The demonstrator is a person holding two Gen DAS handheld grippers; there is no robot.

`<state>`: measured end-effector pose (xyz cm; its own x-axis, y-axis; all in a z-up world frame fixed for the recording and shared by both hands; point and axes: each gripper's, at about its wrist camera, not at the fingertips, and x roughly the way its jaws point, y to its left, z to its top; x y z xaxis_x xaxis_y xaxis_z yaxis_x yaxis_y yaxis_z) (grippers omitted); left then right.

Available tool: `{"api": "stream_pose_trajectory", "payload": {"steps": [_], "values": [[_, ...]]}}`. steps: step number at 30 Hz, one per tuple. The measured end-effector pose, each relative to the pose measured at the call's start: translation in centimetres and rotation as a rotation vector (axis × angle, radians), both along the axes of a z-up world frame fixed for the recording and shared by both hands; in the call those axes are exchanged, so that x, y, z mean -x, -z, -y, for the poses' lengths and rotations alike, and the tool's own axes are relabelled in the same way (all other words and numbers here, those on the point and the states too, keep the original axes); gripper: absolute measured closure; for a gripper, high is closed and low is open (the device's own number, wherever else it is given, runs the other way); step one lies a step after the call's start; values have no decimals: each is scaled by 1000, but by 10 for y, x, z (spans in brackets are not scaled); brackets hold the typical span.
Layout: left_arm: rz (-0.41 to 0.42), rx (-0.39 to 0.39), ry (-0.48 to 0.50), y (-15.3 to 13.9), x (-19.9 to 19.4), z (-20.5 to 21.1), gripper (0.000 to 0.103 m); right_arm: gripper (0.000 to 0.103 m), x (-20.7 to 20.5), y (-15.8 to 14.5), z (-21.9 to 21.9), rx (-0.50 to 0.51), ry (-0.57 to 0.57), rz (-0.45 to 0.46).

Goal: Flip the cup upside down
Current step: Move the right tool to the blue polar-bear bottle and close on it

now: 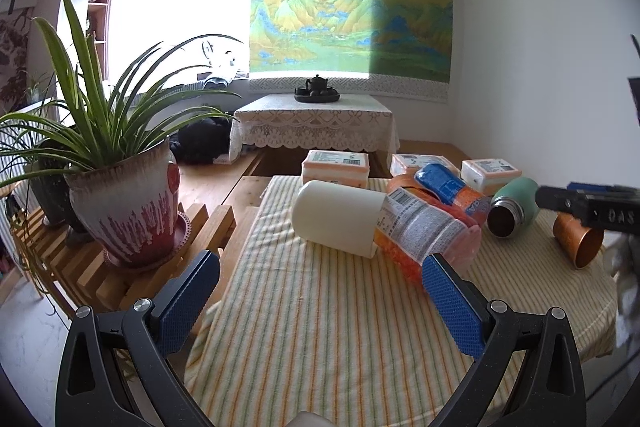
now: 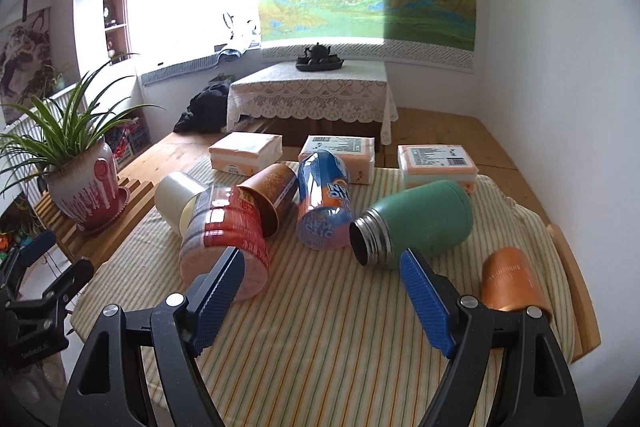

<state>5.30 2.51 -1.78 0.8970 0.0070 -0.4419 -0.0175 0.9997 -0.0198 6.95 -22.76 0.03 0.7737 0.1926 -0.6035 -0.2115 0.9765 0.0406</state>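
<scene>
Several cups and containers lie on their sides on a striped cloth [image 2: 320, 339]. They include a white cup [image 2: 176, 201], a clear red-labelled jar [image 2: 226, 239], a brown paper cup [image 2: 272, 195], a blue-orange cup [image 2: 324, 199], a green flask [image 2: 416, 223] and a copper cup [image 2: 512, 283]. My right gripper [image 2: 320, 287] is open, in front of the flask, with the copper cup just to its right. Open too is my left gripper [image 1: 320, 291], empty, close before the white cup [image 1: 336, 217] and the jar [image 1: 424, 231]. The copper cup [image 1: 580, 239] lies far right.
Three tissue packs [image 2: 340, 151] line the cloth's far edge. A potted plant [image 1: 128, 211] stands on a slatted wooden stand left of the table. Behind is a low table with a lace cover and a tea set [image 1: 316, 93]. The table's right edge is near the copper cup.
</scene>
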Motion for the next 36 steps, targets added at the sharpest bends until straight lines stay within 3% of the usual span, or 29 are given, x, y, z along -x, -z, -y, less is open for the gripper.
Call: {"api": "stream_pose_trajectory", "payload": {"steps": [11,20,27,36], "values": [[-14,11,-23,1,-15,-20,1,26,-92,-7,-10,39,-71,-182],[-44,35,-48,13,-27,-37,1,27,-169,18,-25,94,-102,-392],[-52,39,-66,18,-33,-48,1,27,-197,42,-30,120,-129,-493],[-70,39,-80,25,-48,-52,1,45,-211,64,-41,168,-199,-570]]}}
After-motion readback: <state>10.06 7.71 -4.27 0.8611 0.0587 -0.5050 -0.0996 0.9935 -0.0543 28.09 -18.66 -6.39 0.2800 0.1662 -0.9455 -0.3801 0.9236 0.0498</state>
